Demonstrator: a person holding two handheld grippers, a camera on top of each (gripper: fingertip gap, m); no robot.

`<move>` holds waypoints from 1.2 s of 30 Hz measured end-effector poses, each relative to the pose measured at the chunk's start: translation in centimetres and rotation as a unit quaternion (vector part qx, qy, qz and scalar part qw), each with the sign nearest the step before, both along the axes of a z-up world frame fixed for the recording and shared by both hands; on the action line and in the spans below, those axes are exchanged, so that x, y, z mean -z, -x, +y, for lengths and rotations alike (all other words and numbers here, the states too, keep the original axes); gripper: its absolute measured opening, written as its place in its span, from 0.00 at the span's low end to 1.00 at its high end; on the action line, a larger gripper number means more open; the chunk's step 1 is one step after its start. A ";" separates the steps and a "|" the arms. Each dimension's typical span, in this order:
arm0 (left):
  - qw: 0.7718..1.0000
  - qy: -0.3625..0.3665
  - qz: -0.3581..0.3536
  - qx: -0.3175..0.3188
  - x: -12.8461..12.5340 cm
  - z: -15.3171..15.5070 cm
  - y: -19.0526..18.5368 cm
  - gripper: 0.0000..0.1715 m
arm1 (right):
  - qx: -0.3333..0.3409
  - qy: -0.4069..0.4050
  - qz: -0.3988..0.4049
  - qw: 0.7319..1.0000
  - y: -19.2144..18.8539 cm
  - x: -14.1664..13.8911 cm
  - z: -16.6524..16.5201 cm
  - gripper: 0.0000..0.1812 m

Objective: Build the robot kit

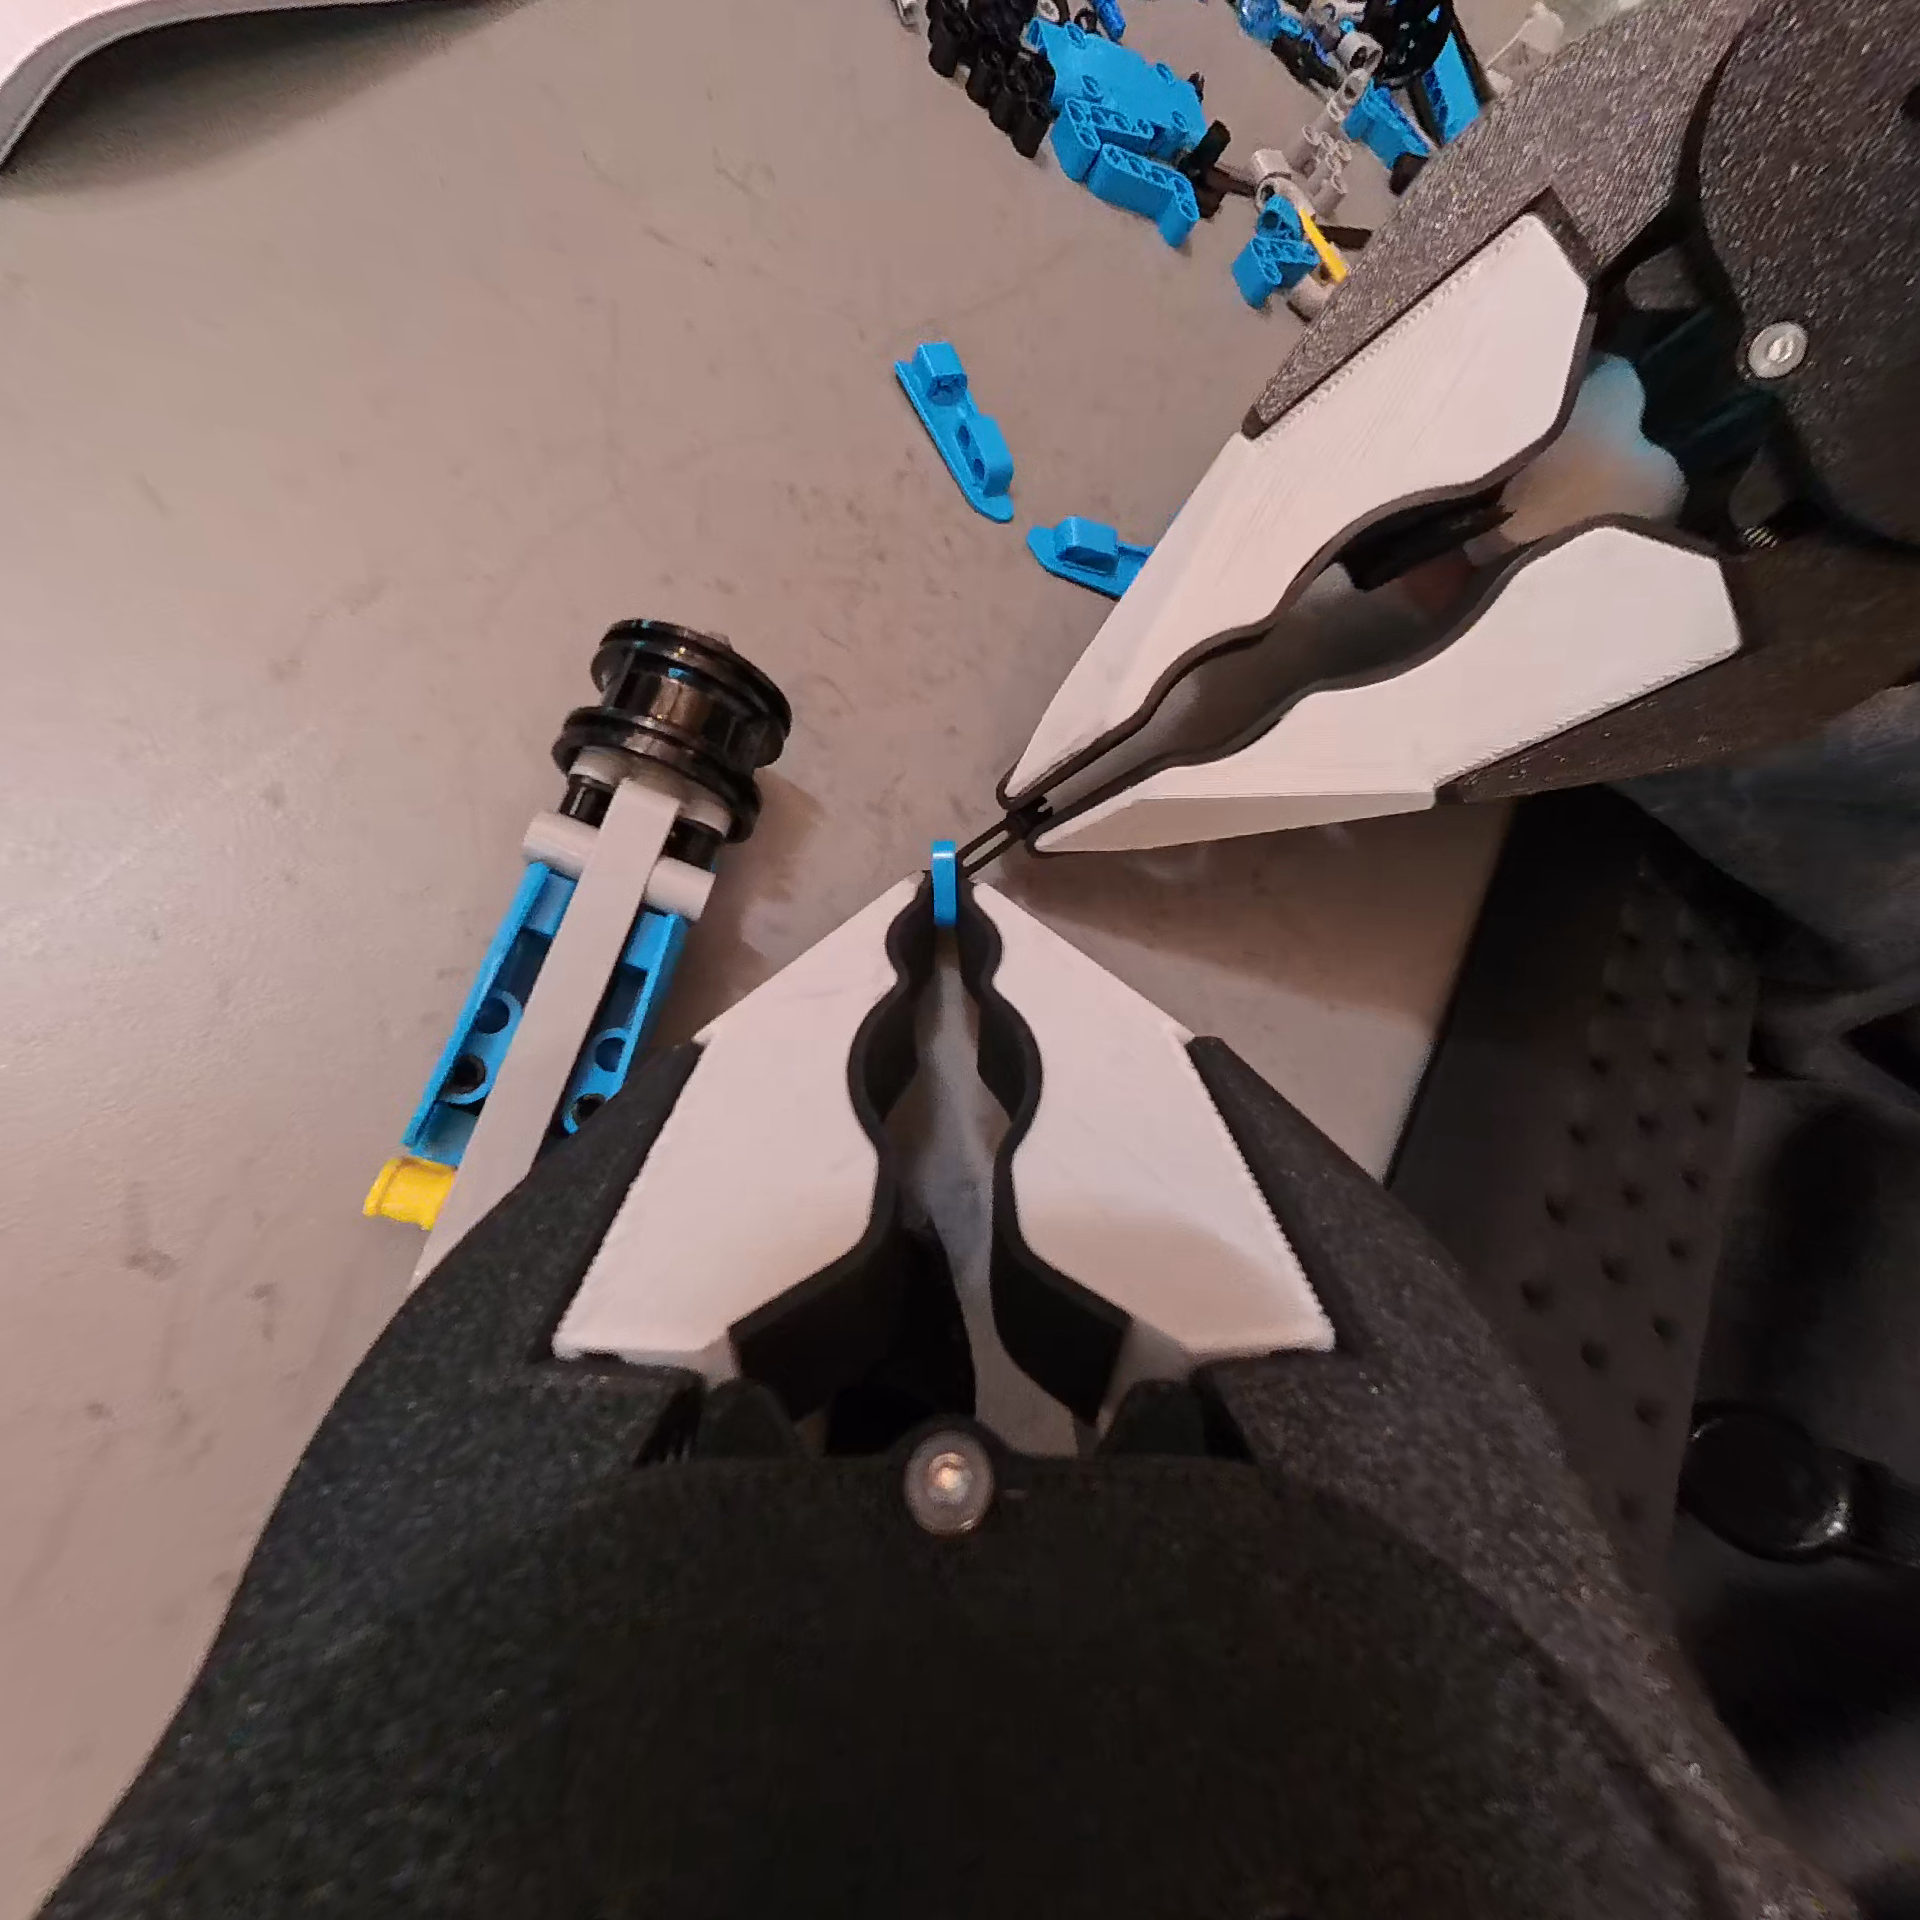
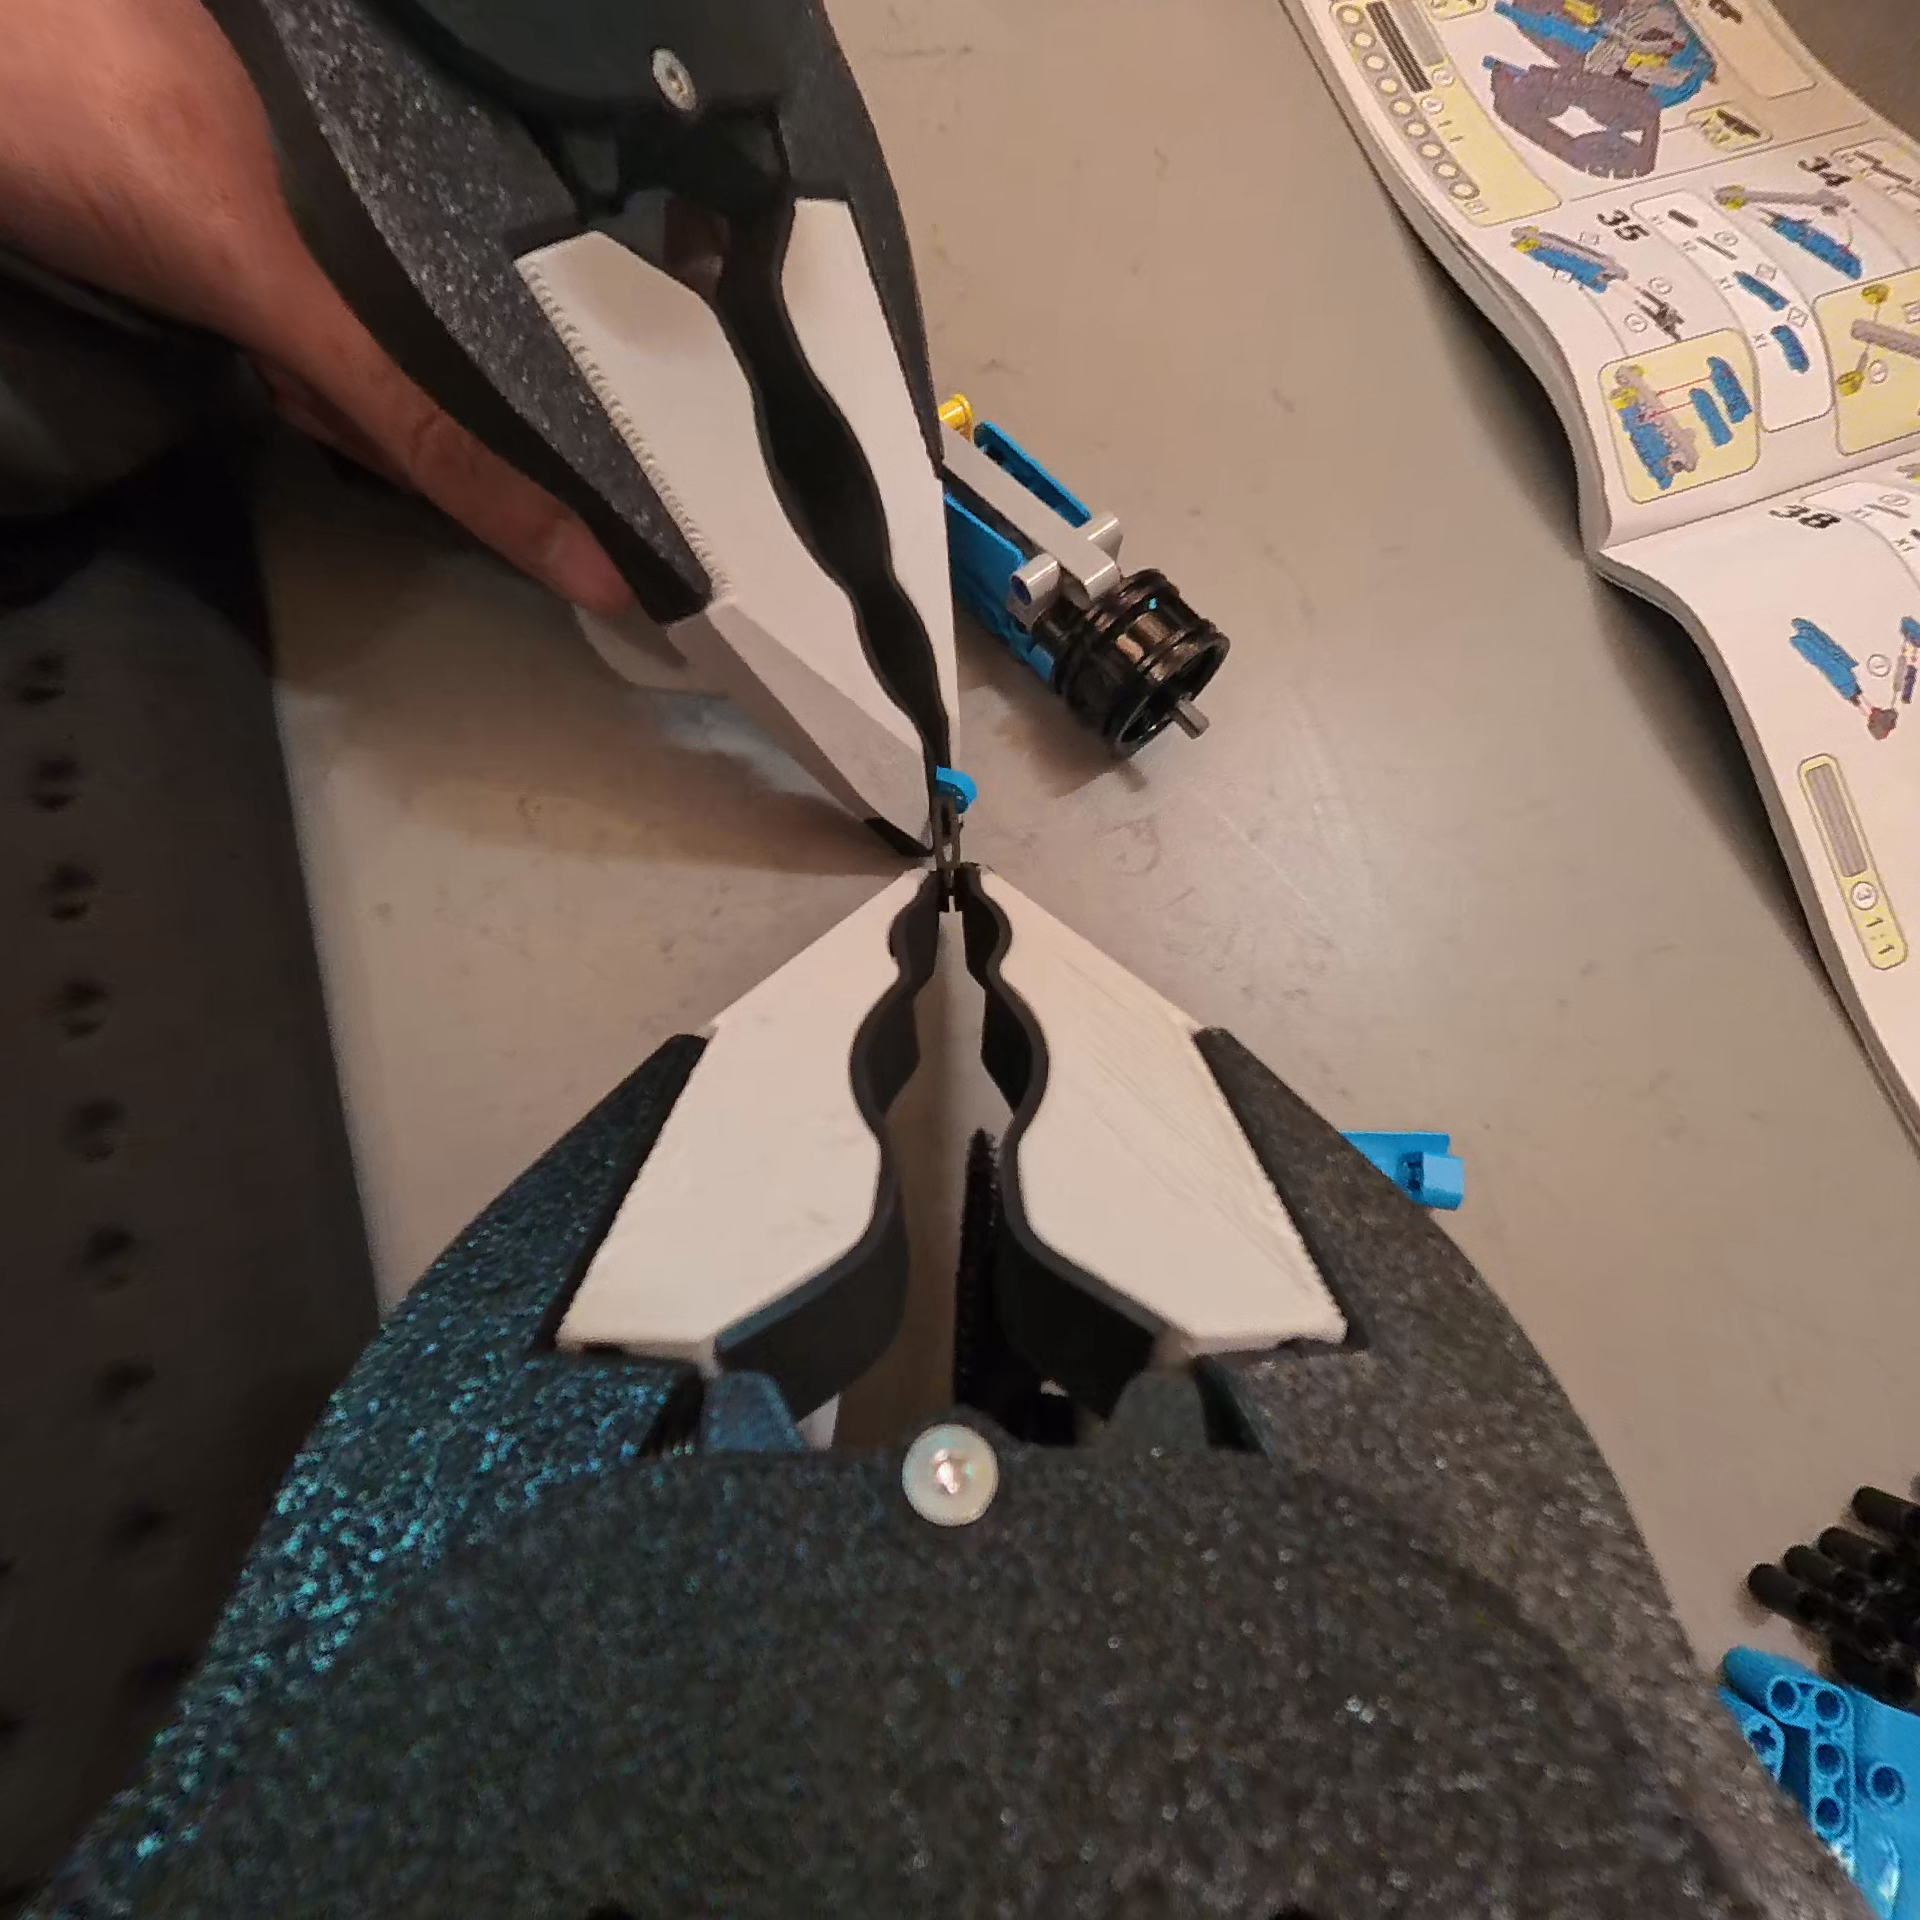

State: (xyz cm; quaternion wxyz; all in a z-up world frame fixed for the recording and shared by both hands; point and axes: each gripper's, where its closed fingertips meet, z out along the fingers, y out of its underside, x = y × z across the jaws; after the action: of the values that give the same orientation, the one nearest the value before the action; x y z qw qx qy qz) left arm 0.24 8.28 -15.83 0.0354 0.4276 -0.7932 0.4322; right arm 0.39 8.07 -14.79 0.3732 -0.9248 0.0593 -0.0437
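Left gripper: pinching my left gripper (image 1: 943,883) together on a small blue piece (image 1: 943,881) at its tips, centre of the left wrist view; in the right wrist view it comes down from the upper left (image 2: 940,774), my hand (image 2: 208,281) behind it.
Right gripper: my right gripper (image 2: 951,883) is pressed together on a thin black axle (image 2: 948,847); in the left wrist view it enters from the upper right (image 1: 1023,821).
Axle and blue piece: the axle (image 1: 987,840) runs from my right tips to the top of the blue piece (image 2: 954,781), touching it; whether it sits inside, I cannot tell.
Built part: a black wheel hub assembly (image 1: 613,852) with grey and blue beams and a yellow end lies on the grey table (image 1: 312,520), left of centre.
Loose parts: two blue pieces (image 1: 961,431) lie upper middle; a pile of blue and black parts (image 1: 1122,104) sits along the top edge.
Booklet: an open instruction booklet (image 2: 1714,416) lies at the right of the right wrist view.
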 end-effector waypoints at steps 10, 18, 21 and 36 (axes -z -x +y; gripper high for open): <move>0.998 -0.038 -0.039 -0.005 0.0 -0.5 -0.2 0.03 | 0.021 0.013 -0.028 0.999 -0.7 0.0 -0.2 0.02; 0.993 -0.082 -0.078 0.009 0.3 -0.5 -0.1 0.02 | 0.011 0.016 -0.044 0.999 -0.7 -0.2 -0.4 0.02; 0.991 -0.098 -0.093 0.017 0.3 -0.5 -0.1 0.02 | 0.010 0.017 -0.044 0.999 -0.7 -0.1 -0.4 0.02; 0.989 -0.103 -0.104 0.032 0.2 -0.7 0.0 0.04 | -0.001 0.021 -0.042 0.999 -0.3 0.0 -0.6 0.02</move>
State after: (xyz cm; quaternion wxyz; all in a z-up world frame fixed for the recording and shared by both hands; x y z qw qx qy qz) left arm 0.24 7.60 -16.05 -0.0776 0.3565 -0.8460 0.3888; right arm 0.72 7.50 -14.83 0.3556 -0.9300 0.0414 -0.0837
